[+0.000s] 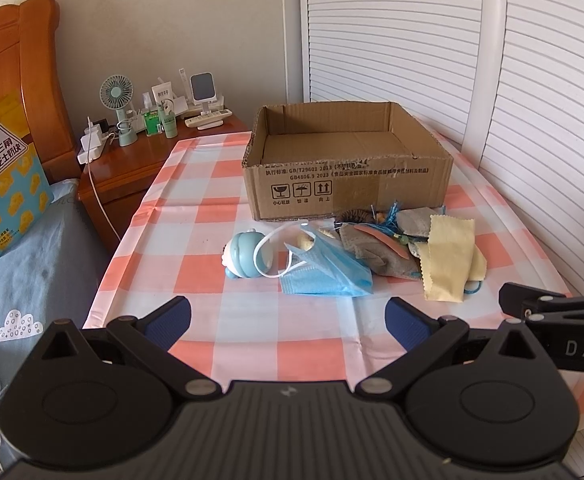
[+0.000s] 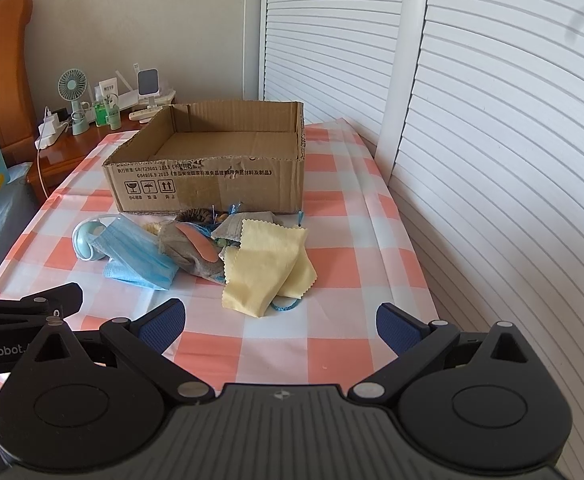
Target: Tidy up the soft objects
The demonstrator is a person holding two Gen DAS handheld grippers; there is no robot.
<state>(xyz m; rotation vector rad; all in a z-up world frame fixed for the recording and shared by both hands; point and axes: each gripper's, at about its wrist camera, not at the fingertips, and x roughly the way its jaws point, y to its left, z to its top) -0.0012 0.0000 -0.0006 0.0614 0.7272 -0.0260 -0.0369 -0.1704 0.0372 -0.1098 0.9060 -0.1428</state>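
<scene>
A pile of soft things lies on the checked tablecloth in front of an open cardboard box [image 1: 347,176] [image 2: 212,184]. In the pile are a light blue round plush toy [image 1: 246,256] [image 2: 86,240], a blue face mask [image 1: 327,268] [image 2: 136,258], a grey cloth piece with an orange patch [image 1: 375,248] [image 2: 196,252] and a yellow cloth [image 1: 449,264] [image 2: 266,268]. My left gripper [image 1: 288,320] is open and empty, short of the mask. My right gripper [image 2: 280,320] is open and empty, just short of the yellow cloth. The box looks empty.
A wooden nightstand [image 1: 132,164] with a small fan [image 1: 116,96], bottles and chargers stands at the back left. A bed with a blue cover [image 1: 24,264] runs along the table's left side. White louvred doors [image 2: 491,140] close off the right.
</scene>
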